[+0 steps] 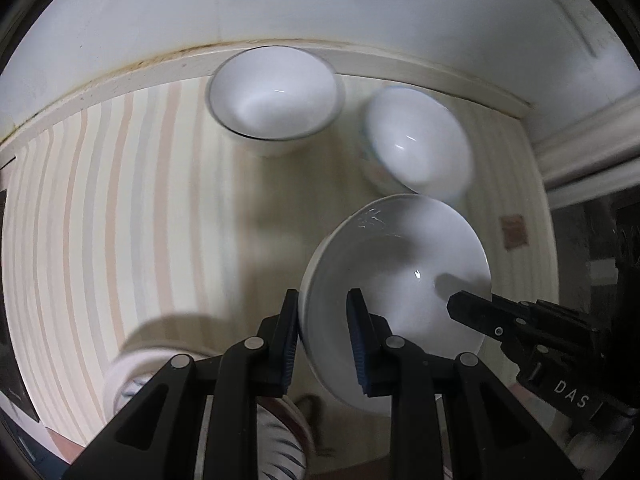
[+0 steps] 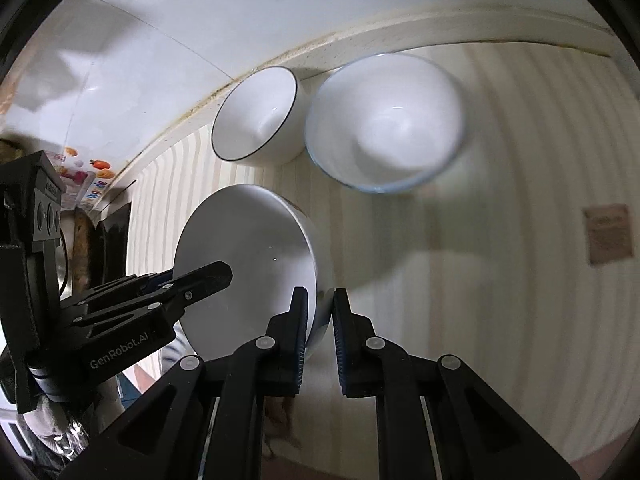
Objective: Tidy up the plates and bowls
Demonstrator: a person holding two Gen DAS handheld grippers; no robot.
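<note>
The left tool (image 1: 323, 338) is clamped on the near-left rim of a white bowl (image 1: 400, 280), 1 finger outside the wall and 1 inside. The right tool (image 2: 320, 336) grips the opposite rim of that bowl the same way. The bowl sits tilted above the striped tabletop (image 1: 120, 200). Behind it, near the wall, stand 2 more bowls close together: a dark-rimmed bowl (image 1: 274, 96) and a blue-rimmed bowl (image 1: 418, 140).
</note>
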